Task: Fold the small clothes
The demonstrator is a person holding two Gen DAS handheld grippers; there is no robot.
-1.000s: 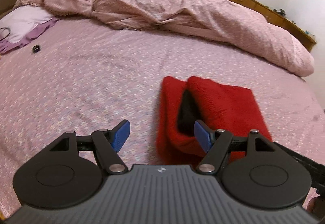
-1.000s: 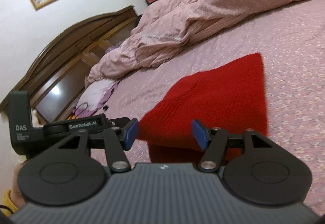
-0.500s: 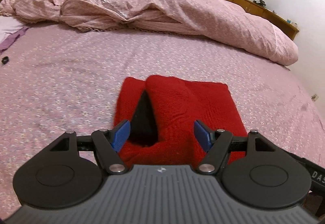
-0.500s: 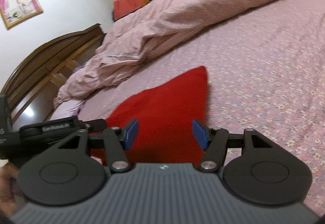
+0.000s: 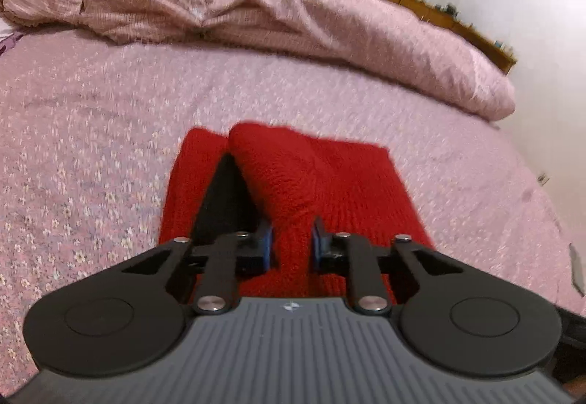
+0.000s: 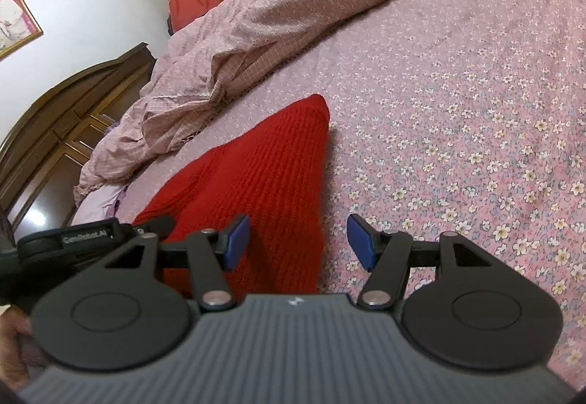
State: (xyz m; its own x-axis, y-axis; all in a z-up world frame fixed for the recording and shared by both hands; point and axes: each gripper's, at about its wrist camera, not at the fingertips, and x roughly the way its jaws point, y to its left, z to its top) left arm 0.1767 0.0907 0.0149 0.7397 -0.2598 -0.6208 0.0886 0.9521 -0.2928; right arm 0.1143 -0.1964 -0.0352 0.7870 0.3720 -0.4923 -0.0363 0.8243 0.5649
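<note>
Presently the red knit garment (image 5: 322,177) lies part-folded on the bed (image 5: 91,118). Left gripper (image 5: 291,245): jaws closing on its near edge. Right gripper (image 6: 298,241): jaws wide, empty, straddling the other edge; it likely must grip before folding over.

Your garment (image 5: 322,180) lies flat on the bedsheet (image 5: 91,118), just ahead of both grippers. Behind it the bunched duvet (image 5: 256,12) stretches across the far side of the bed. Your left gripper (image 5: 291,246) sits at the garment's near edge, jaws closing with a fold between them. Your right gripper (image 6: 298,243) sits over its right edge, the right finger above bare sheet.
</note>
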